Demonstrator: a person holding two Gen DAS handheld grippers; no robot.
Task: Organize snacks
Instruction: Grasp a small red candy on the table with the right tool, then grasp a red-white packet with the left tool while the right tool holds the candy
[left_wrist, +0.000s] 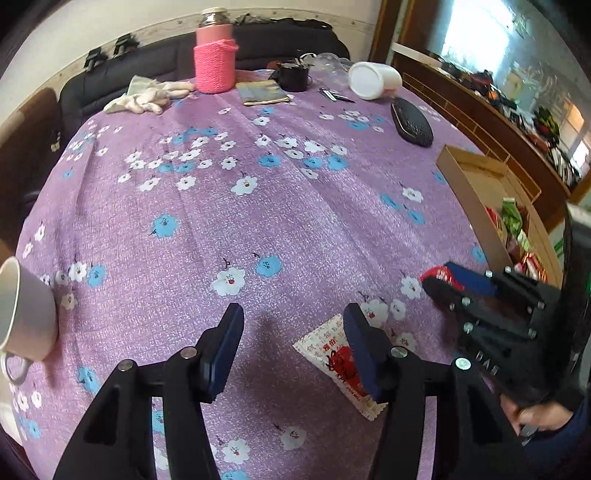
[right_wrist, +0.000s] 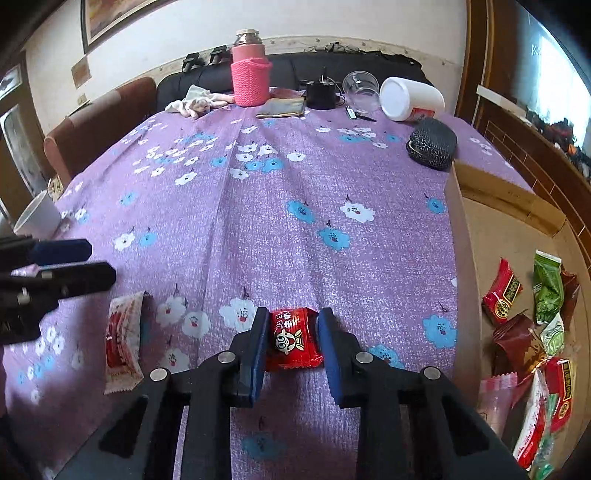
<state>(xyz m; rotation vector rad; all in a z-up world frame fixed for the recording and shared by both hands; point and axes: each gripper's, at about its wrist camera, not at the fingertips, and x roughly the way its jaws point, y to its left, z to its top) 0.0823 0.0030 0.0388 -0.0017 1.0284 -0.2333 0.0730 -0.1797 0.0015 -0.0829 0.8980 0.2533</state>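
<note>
- While many wrapped snacks already fill the shallow brown cardboard box (right_wrist: 480, 236) at the table's right edge, two remain on the purple flowered tablecloth (right_wrist: 295, 192).
- Right gripper (right_wrist: 291, 341) clamps the small red candy packet (right_wrist: 291, 339), apparently box-bound.
- Left gripper (left_wrist: 293, 343) hangs spread, empty, over the white-and-red sachet (left_wrist: 325, 347).
- Only the right wrist view shows the box's contents clearly.

Your table, draped in a purple flowered cloth (right_wrist: 295, 221), carries a red candy packet (right_wrist: 291, 341), a white-and-red sachet (right_wrist: 123, 341), an open cardboard box (right_wrist: 495, 195), a white mug (right_wrist: 38, 216), a dark patterned case (right_wrist: 432, 144) and a pink knit-sleeved flask (right_wrist: 250, 75).
</note>
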